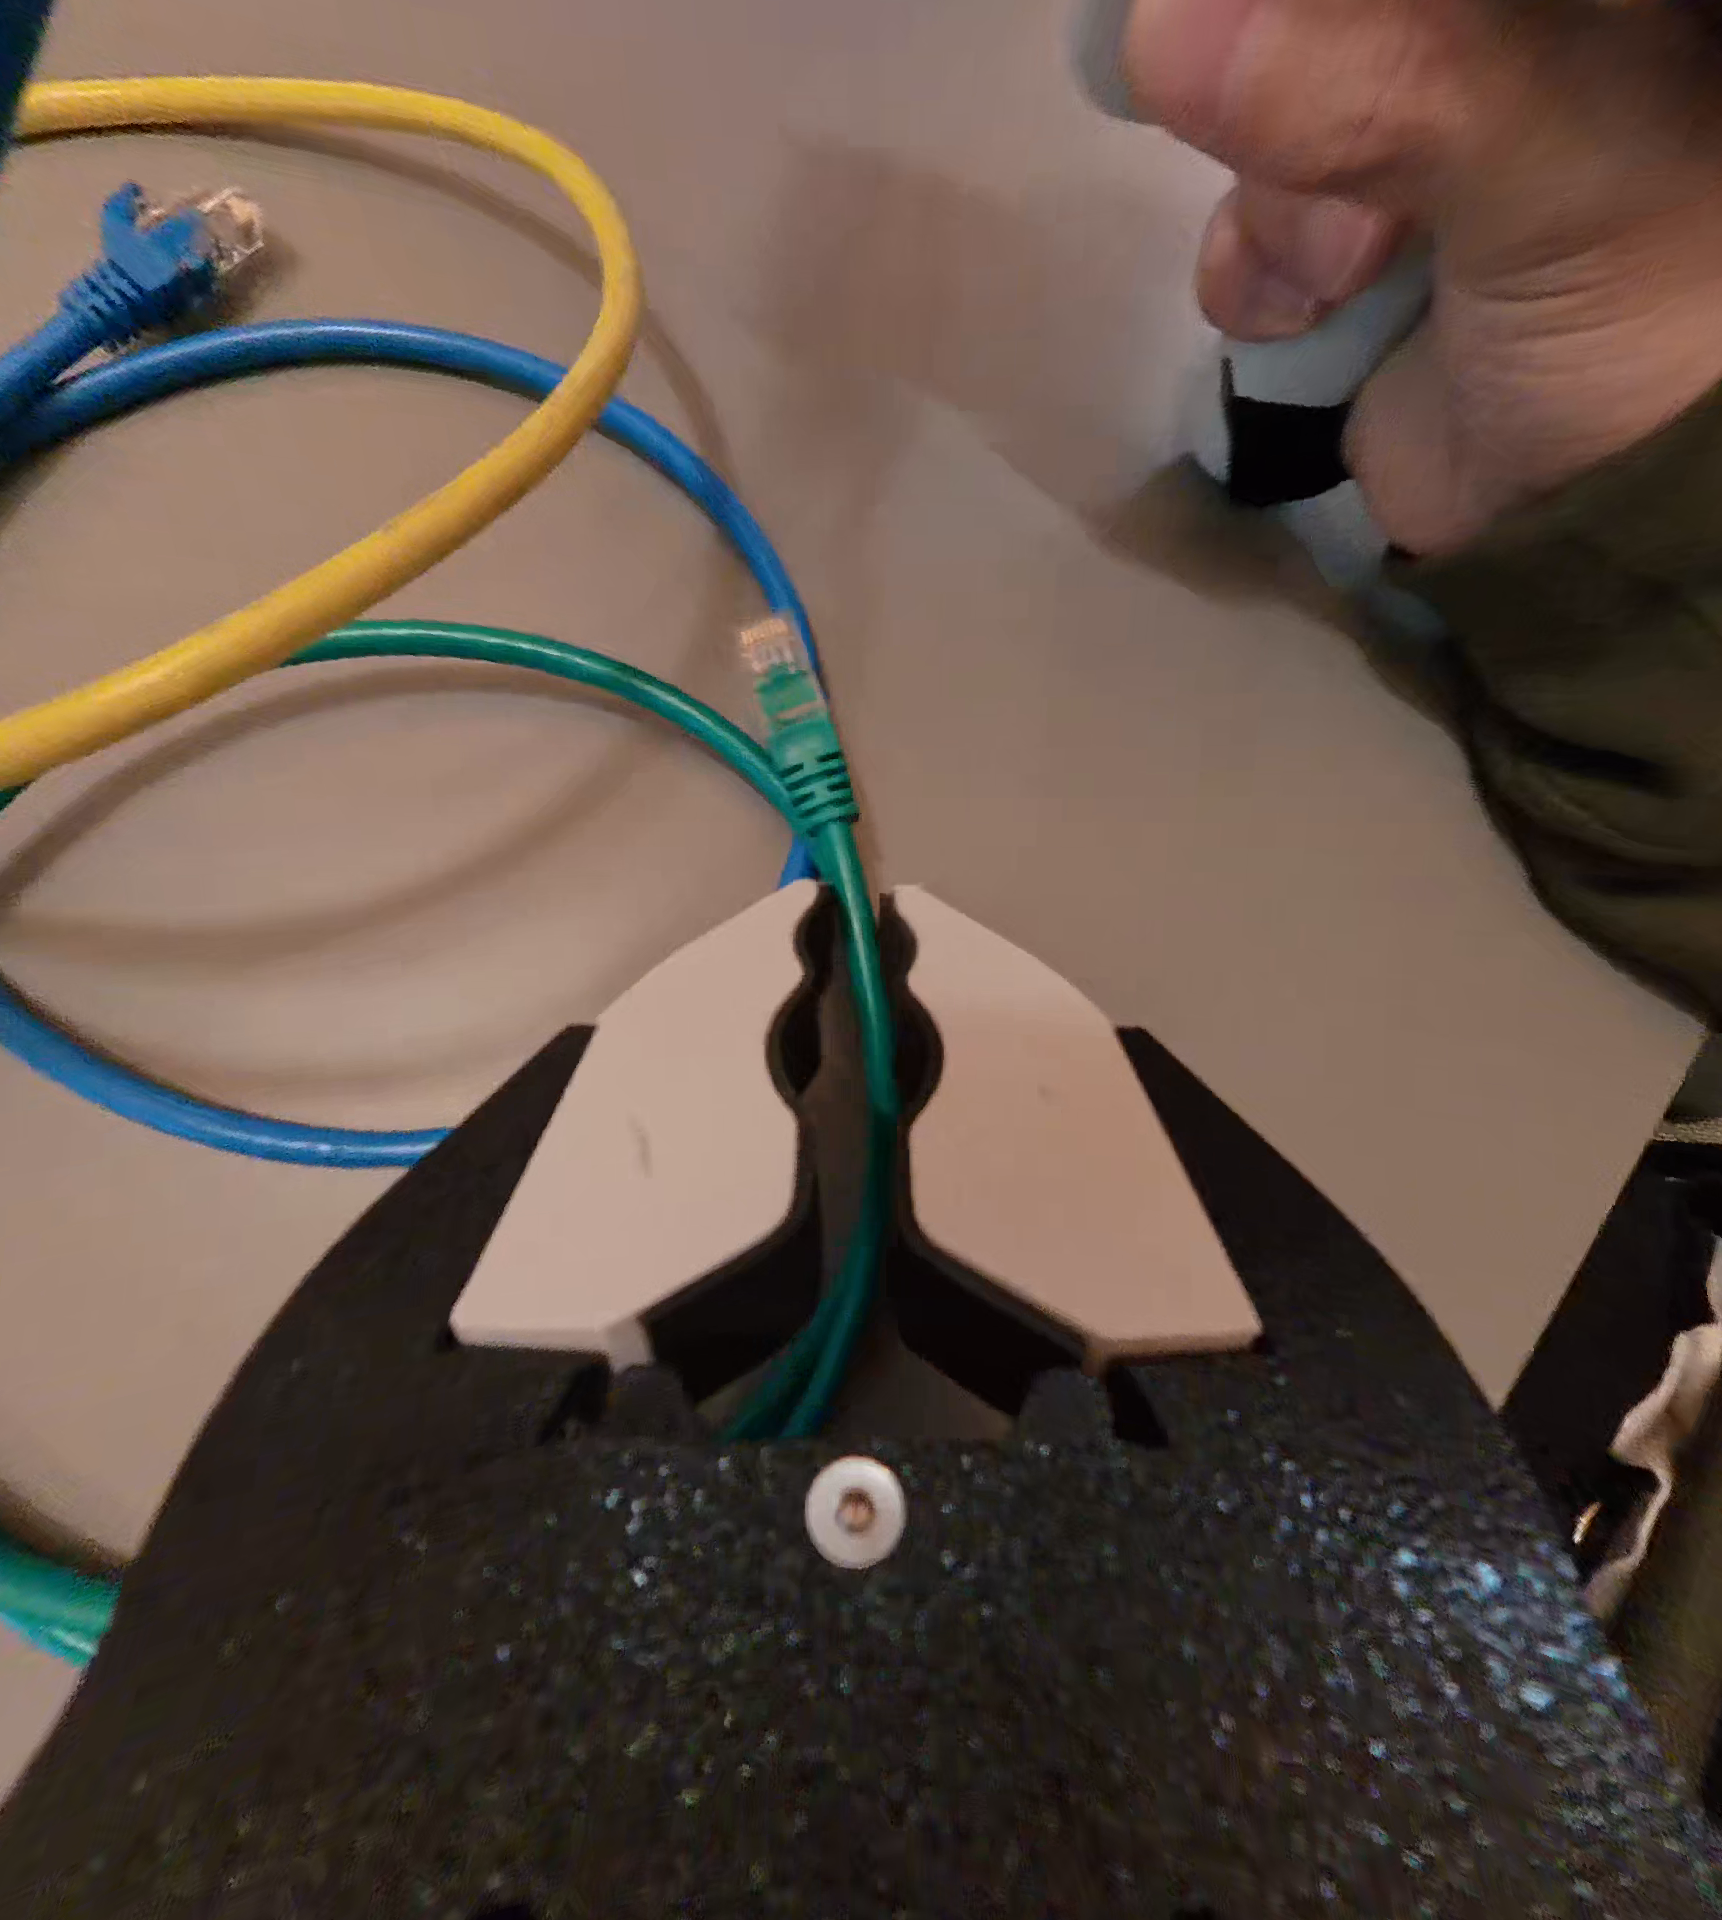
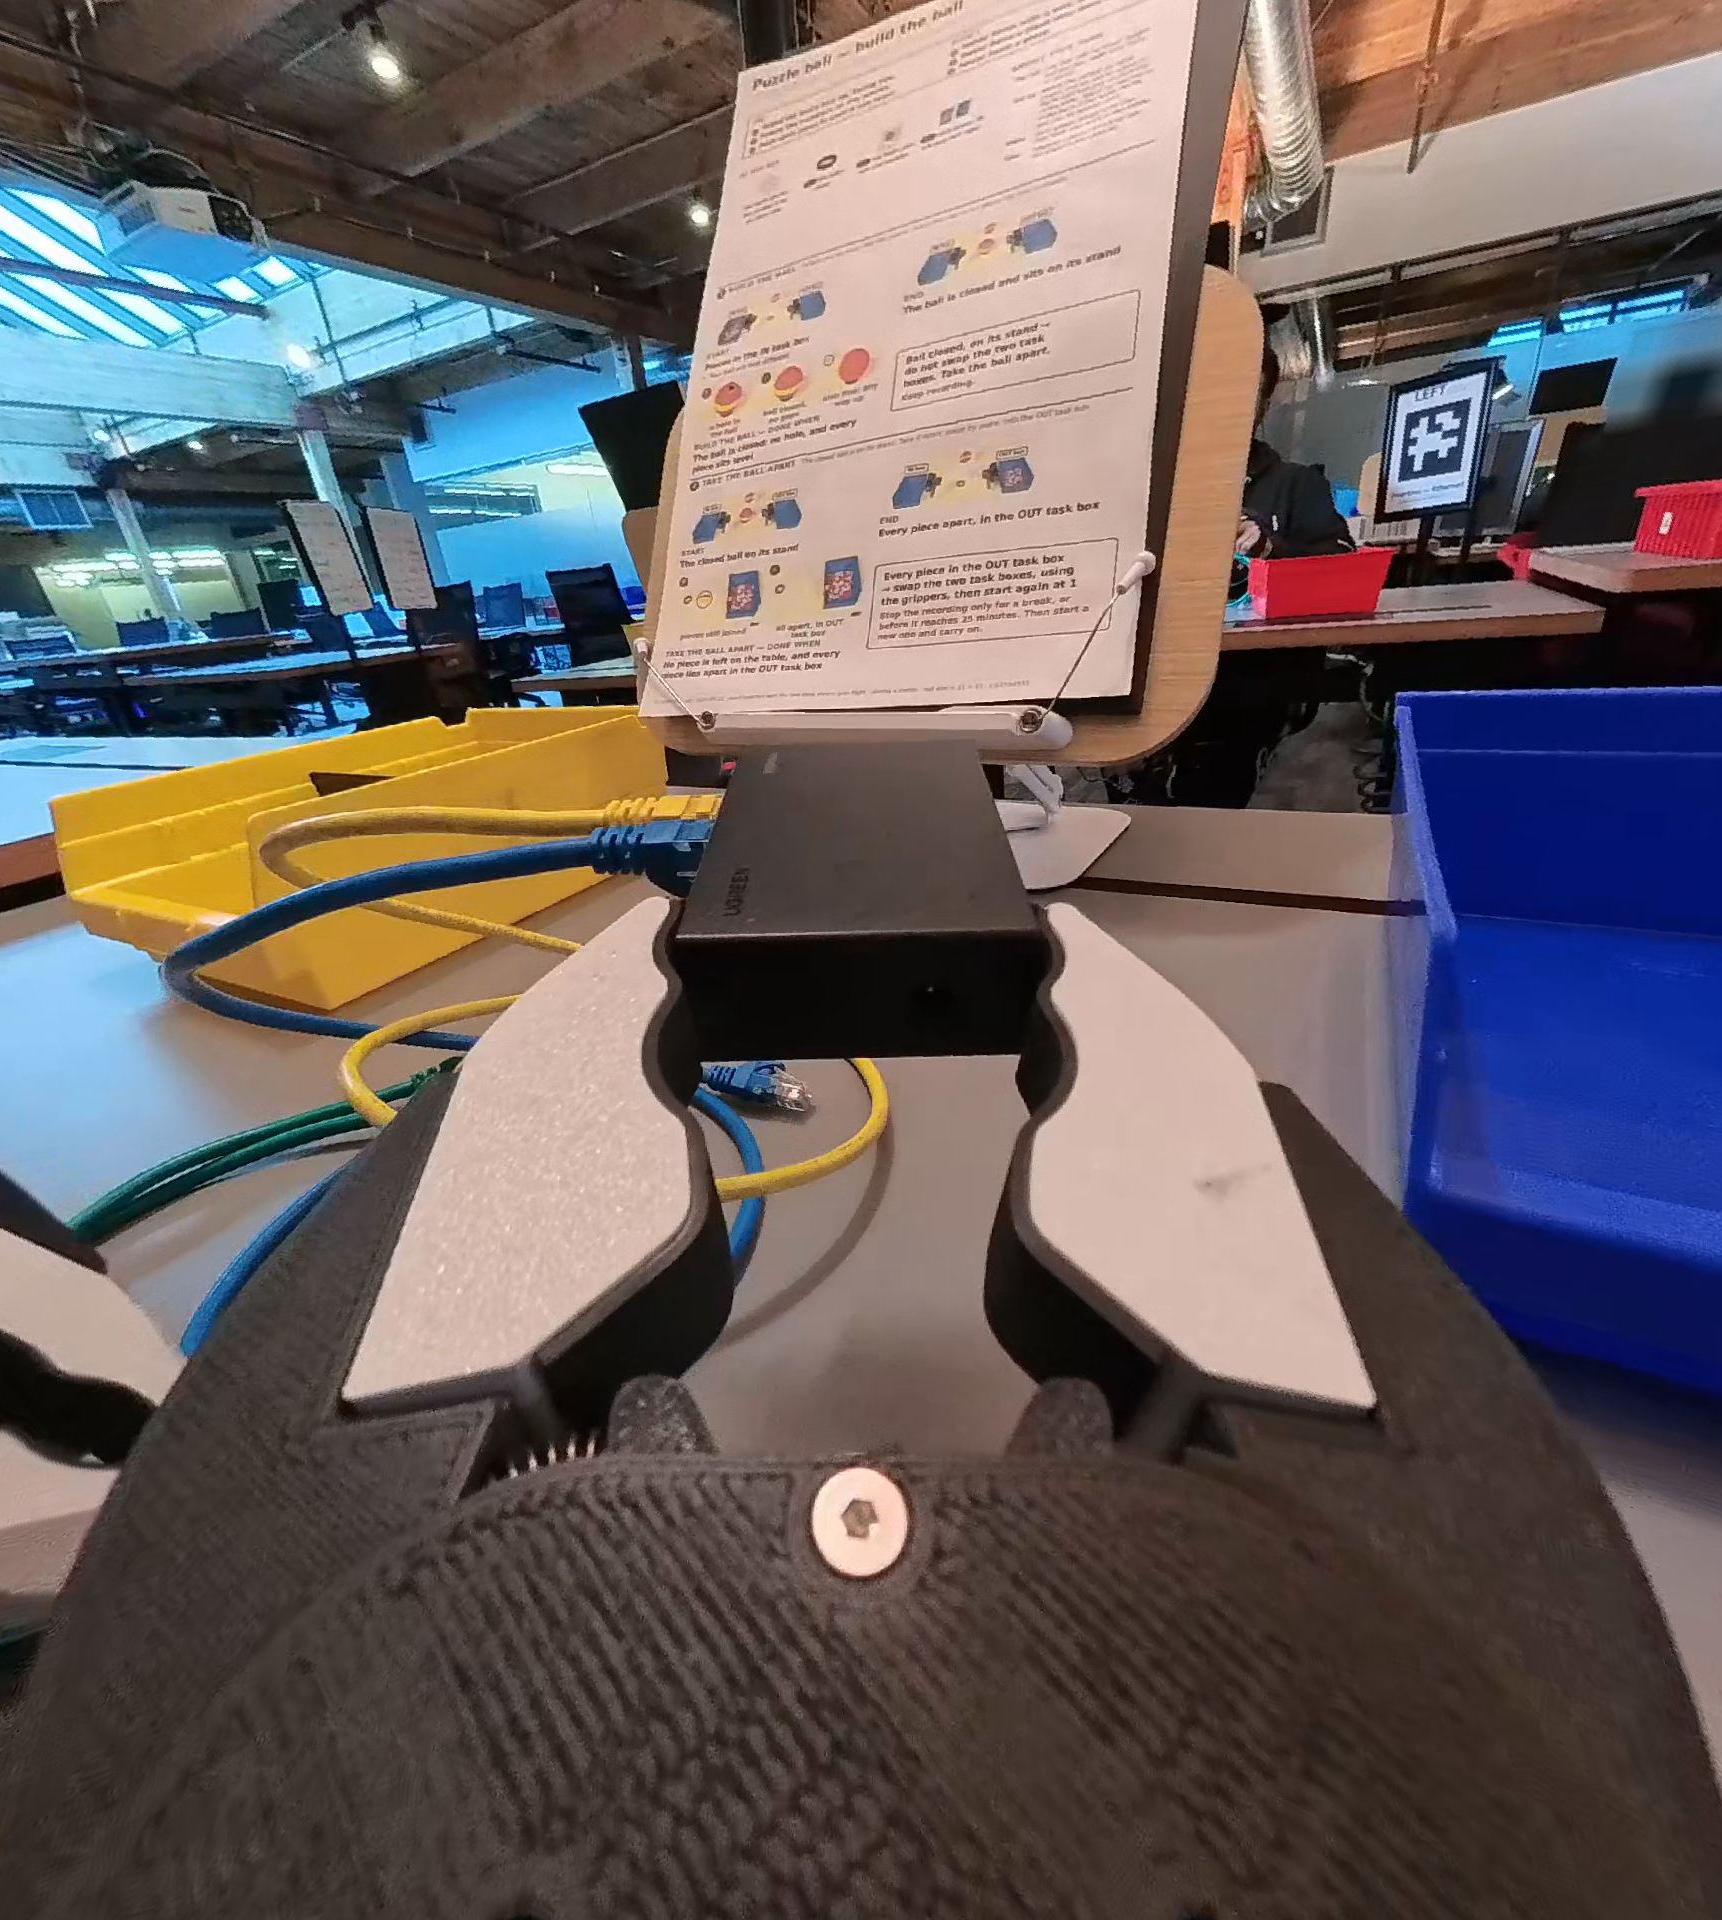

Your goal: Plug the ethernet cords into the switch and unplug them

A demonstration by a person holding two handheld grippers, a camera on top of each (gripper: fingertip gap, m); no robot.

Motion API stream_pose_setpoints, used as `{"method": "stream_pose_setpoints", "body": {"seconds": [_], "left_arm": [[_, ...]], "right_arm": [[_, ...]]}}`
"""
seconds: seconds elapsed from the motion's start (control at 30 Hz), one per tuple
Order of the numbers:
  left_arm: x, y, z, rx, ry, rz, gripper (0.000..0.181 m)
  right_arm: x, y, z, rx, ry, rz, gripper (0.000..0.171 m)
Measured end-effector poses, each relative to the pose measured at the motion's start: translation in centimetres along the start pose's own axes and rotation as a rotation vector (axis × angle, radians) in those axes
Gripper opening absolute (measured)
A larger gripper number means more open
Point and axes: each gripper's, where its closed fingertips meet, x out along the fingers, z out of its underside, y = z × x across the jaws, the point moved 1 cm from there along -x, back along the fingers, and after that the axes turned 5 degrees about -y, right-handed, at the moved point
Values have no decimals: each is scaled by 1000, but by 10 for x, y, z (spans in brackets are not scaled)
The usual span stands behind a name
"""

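Observation:
In the left wrist view my left gripper (image 1: pixel 855 904) is shut on the green ethernet cord (image 1: pixel 862 1039) just behind its green plug (image 1: pixel 797 727), which points away above the table. A yellow cord (image 1: pixel 483 468) and a blue cord (image 1: pixel 109 1070) loop on the table, with a loose blue plug (image 1: pixel 173 249) at the far left. In the right wrist view my right gripper (image 2: pixel 857 977) is shut on the black switch (image 2: pixel 857 904) and holds it off the table. A yellow plug (image 2: pixel 670 806) and a blue plug (image 2: pixel 649 844) sit in the switch's left side.
A yellow bin (image 2: pixel 213 883) stands at the left and a blue bin (image 2: pixel 1615 1039) at the right. A wooden stand with an instruction sheet (image 2: pixel 940 416) rises behind the switch. A person's hand (image 1: pixel 1408 312) and olive sleeve show at the upper right of the left wrist view. Tip to tip, the grippers are about 20 cm apart.

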Motion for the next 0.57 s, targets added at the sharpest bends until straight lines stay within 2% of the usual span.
{"method": "stream_pose_setpoints", "body": {"seconds": [0.07, 0.23, 0.4, 0.57], "left_arm": [[-1, 3, -3, 30, 20, 14, 6], [-23, 3, -23, 225, 91, -115, 5], [-48, 0, -57, 262, 120, -132, 5], [-53, -11, -79, 265, 57, -132, 5]], "right_arm": [[0, 0, 0, -4, -2, 2, 62], [1, -3, 1, -18, -11, -14, 62], [1, -4, 0, -10, -3, -28, 61], [2, -8, 2, -25, -14, -48, 62]]}}
